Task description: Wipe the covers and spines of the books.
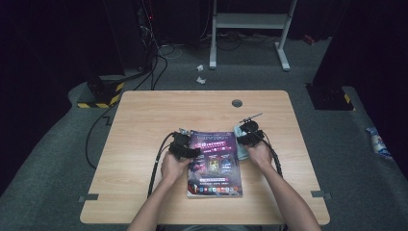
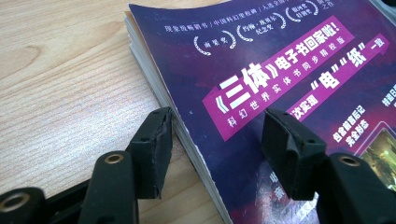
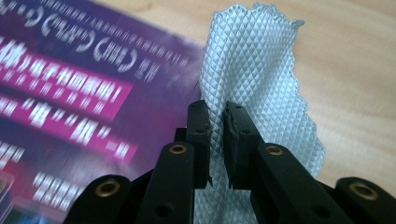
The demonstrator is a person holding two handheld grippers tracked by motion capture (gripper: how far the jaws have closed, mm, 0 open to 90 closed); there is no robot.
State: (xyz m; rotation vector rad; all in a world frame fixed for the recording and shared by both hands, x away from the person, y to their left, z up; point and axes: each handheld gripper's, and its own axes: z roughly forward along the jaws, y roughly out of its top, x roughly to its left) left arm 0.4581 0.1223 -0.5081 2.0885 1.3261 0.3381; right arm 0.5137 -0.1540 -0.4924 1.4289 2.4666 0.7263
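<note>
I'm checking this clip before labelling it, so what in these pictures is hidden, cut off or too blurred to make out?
- Magazine: in the left gripper view its right and lower parts run off the frame.
- Its cover print in the right gripper view is blurred, unreadable.
- Cloth: its lower end is hidden behind the right gripper jaws.
- Small grey round thing in the tabletop: too small in the high view to identify.

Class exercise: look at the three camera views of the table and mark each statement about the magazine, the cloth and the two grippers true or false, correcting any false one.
1. The right gripper pinches a pale blue cloth. True.
2. The left gripper is shut tight on the magazine. False: its fingers stand apart, astride the magazine's edge.
3. The magazine cover is purple. True.
4. The cloth lies left of the magazine in the high view. False: it lies at its right edge.
5. The table is wooden. True.
</note>
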